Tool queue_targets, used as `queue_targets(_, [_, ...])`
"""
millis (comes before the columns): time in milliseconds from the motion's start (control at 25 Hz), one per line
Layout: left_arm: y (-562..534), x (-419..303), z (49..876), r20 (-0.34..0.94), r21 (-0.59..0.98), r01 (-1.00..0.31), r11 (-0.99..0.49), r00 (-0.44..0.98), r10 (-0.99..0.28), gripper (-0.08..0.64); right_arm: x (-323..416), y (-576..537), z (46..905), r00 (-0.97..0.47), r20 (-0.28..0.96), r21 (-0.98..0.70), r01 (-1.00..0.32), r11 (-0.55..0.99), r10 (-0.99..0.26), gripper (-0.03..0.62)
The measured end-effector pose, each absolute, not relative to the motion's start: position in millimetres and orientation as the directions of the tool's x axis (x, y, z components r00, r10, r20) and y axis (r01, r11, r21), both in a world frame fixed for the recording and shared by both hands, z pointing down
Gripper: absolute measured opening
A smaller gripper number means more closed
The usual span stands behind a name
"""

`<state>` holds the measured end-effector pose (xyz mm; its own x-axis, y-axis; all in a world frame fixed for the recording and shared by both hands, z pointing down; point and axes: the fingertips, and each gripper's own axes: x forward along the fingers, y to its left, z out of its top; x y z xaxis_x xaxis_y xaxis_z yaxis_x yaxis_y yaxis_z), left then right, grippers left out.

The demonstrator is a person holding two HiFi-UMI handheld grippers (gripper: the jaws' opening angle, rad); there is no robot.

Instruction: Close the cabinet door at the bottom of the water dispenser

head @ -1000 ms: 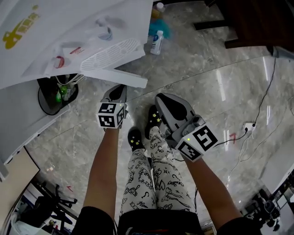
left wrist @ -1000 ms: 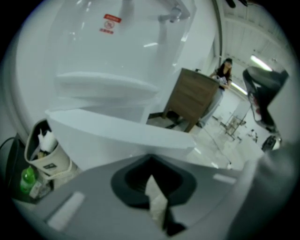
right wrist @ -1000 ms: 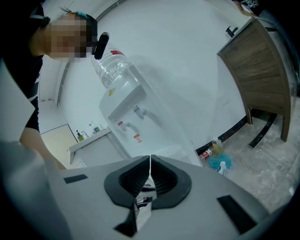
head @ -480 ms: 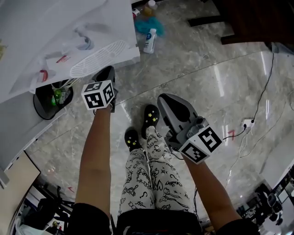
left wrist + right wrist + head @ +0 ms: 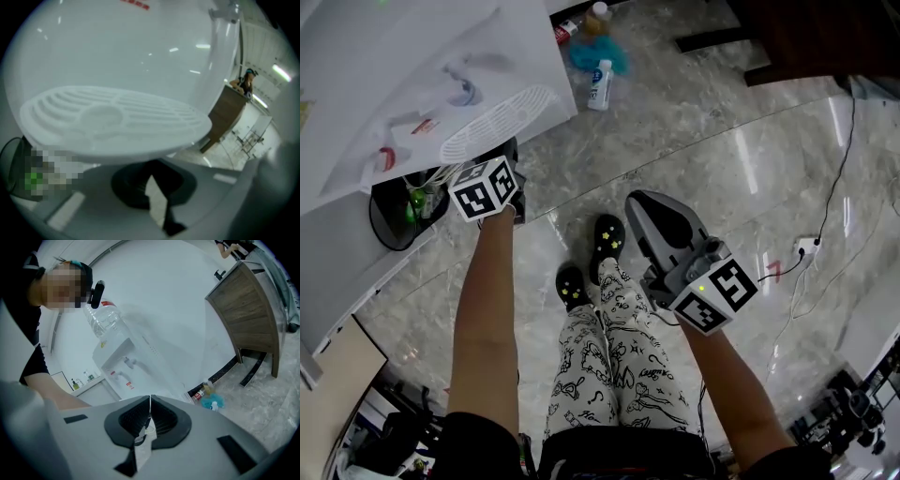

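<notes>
At the dispenser's base, head view: your left gripper (image 5: 508, 161) sits under the drip tray (image 5: 502, 122) of the water dispenser (image 5: 412, 66). The cabinet door (image 5: 342, 267) stands swung out at left. Your right gripper (image 5: 639, 202) hangs over the floor (image 5: 722, 131).
Left gripper view: jaws together, empty, tray just above.
Right gripper view: jaws together, empty, dispenser far ahead.

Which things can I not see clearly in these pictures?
- Cabinet door: in the head view, hidden beneath the water dispenser and its drip tray; whether it is shut cannot be told.
- Left gripper: blurred in the left gripper view; its marker cube covers it in the head view.
- Bottle on the floor: label too small to read in the head view.
</notes>
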<state>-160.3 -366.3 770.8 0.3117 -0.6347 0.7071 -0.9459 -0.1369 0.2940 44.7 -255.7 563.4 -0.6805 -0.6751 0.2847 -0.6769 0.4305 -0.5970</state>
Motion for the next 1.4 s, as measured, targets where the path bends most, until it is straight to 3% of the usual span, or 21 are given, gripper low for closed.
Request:
queue_targets(320, [-313, -134, 724, 0.641, 0.309, -0.911, -0.274, 0.412, -0.648, 0.000, 42, -236, 532, -0.668, 0.264, -0.572, -0.689, 0.445, -0.696, 0.017])
queue_targets(480, [-261, -87, 636, 0.553, 0.261, -0.800, -0.540, 0.583, -0.596, 0.000, 26, -216, 479, -0.700, 0.203, -0.514, -0.672, 0.534, -0.685, 0.017])
queue_targets(600, [-206, -71, 539, 0.477, 0.248, -0.744, -0.621, 0.652, -0.590, 0.000, 16, -180, 416, -0.710, 0.154, -0.508, -0.654, 0.561, -0.687, 0.017])
queue_targets(800, [-154, -109, 342, 0.292, 0.107, -0.788, -0.607, 0.608, -0.738, 0.000, 15, -118, 288, -0.645, 0.060, -0.411, -0.711, 0.570, -0.762, 0.017])
queue_targets(920, [-121, -113, 271, 0.247, 0.067, -0.743, -0.665, 0.658, -0.711, 0.000, 10, -87, 236, -0.658, 0.016, -0.423, -0.687, 0.591, -0.753, 0.017])
queue_targets(1080, [-88, -117, 223, 0.299, 0.020, -0.779, -0.627, 0.603, -0.739, 0.000, 8, -55, 178, -0.654, -0.087, -0.388, -0.672, 0.631, -0.751, 0.017])
queue_targets(1200, [-84, -113, 187, 0.250, 0.015, -0.811, -0.585, 0.569, -0.783, 0.000, 10, -52, 150, -0.676, -0.144, -0.395, -0.630, 0.669, -0.722, 0.017])
queue_targets(1400, [-56, -84, 163, 0.237, -0.020, -0.818, -0.575, 0.554, -0.798, 0.000, 19, -42, 120, -0.715, -0.144, -0.369, -0.602, 0.708, -0.684, 0.017])
